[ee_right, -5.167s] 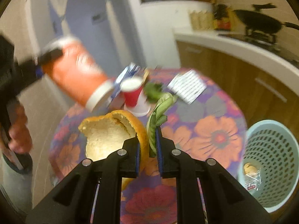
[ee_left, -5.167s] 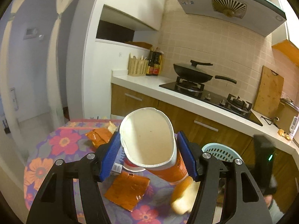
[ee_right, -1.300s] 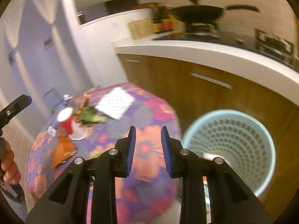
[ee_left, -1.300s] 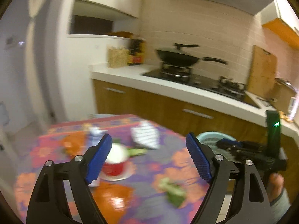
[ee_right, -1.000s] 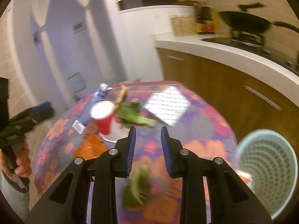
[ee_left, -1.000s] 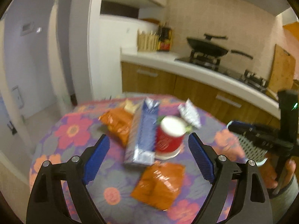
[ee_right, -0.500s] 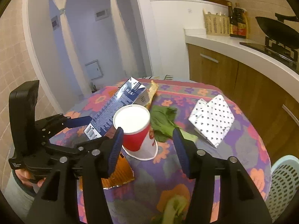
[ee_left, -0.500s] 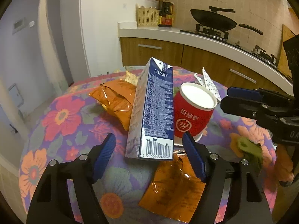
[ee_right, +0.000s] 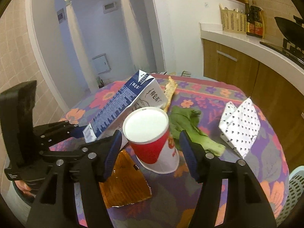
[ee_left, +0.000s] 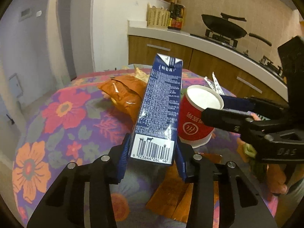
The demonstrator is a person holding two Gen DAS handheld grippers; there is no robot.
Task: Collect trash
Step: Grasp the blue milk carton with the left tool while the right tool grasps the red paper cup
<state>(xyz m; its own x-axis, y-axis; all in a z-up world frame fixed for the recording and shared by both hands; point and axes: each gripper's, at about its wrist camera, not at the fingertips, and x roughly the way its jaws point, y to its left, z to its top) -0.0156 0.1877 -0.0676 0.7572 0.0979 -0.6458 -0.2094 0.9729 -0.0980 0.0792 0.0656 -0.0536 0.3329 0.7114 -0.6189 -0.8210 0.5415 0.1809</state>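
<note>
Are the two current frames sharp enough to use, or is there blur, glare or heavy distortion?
Left wrist: sharp; carton print and barcode crisp, small glare streaks on its face and on the orange wrapper; fisheye bends the counter, corners vignetted. Right wrist: also sharp on cup and dotted paper; dim warm light, soft shadows, curved door frames, dark rim.

Domestic kitchen with an adjoining dining corner. At 1 to 3 o'clock, a white worktop (ee_left: 191, 36) runs over wooden cabinet fronts (ee_left: 163, 52) with metal bar handles, backed by beige wall tiles (ee_left: 212, 1). On it stand a gas hob (ee_left: 221, 36) carrying a black wok (ee_left: 224, 25), a woven basket (ee_left: 158, 20) and dark sauce bottles (ee_left: 177, 14). At 6 o'clock, a round table in a floral cloth (ee_left: 62, 112); at 10 o'clock, tied white curtains (ee_right: 69, 15).
</note>
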